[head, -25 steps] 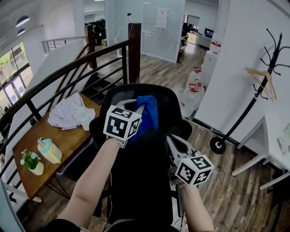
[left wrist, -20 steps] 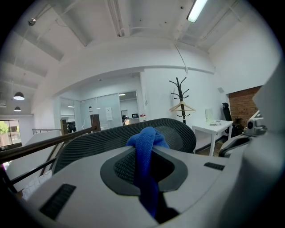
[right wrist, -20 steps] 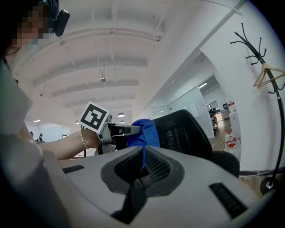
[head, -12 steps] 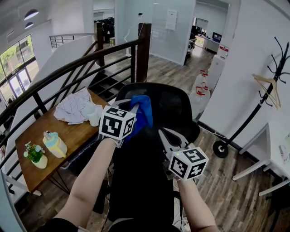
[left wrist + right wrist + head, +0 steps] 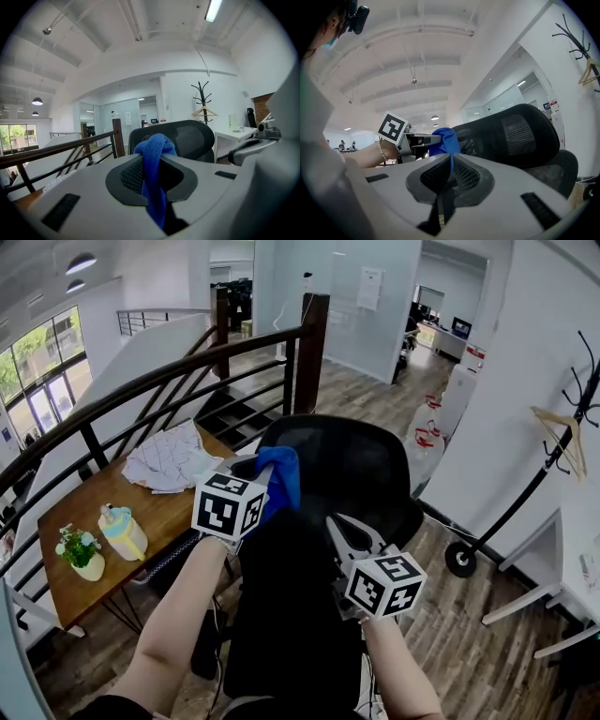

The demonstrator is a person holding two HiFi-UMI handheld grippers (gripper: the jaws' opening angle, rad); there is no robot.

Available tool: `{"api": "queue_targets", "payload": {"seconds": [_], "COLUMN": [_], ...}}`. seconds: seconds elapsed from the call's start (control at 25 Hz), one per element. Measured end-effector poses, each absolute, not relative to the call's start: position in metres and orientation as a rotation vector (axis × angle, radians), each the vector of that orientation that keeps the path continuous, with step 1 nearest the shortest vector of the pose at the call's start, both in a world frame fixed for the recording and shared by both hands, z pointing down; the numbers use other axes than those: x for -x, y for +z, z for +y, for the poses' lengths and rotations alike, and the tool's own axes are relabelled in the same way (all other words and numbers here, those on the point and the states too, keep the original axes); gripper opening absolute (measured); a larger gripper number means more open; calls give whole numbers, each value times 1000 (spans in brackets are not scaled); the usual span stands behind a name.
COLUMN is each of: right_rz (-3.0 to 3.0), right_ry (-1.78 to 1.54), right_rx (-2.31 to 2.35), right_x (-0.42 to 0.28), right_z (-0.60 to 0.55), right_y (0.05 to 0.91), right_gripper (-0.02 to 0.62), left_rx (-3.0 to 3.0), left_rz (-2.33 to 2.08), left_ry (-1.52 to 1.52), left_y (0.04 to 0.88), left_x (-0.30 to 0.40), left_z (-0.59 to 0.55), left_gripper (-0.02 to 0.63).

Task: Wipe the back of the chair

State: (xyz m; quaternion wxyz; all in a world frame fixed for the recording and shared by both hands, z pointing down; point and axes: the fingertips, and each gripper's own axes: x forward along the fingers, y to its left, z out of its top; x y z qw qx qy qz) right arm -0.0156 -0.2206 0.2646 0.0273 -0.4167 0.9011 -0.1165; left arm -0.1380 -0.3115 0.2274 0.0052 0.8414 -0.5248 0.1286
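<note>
One blue cloth pinched in the left gripper close by the chair back, right gripper beside that back with jaws pressed together on nothing: risk of the bunched cloth snagging on the mesh and pulling free under a firm stroke.

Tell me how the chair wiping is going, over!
Left claw shut on blue cloth. Cloth at chair back, upper edge. Right claw shut, empty. Nothing blocking.

Open-plan office: mesh desk chair, coat stand, stair railing.
</note>
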Motion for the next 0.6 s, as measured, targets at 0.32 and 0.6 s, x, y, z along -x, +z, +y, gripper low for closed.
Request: {"api": "queue_targets", "payload": {"seconds": [0.32,0.6], "right_rz": [2781,2762], "right_ry": [-389,-413], "right_rx": [1273,1306], "right_x": [17,-2], "right_z": [-207,-196], "right_y": [268,277], "right_gripper": [34,34], "left_rx": [-2596,-2640], "left_rz": [-1653,-1564], "left_ry": [362,397], "left_y": [230,253], "left_x": [159,149], "left_z": [-287,-250], "left_gripper": [44,44]}}
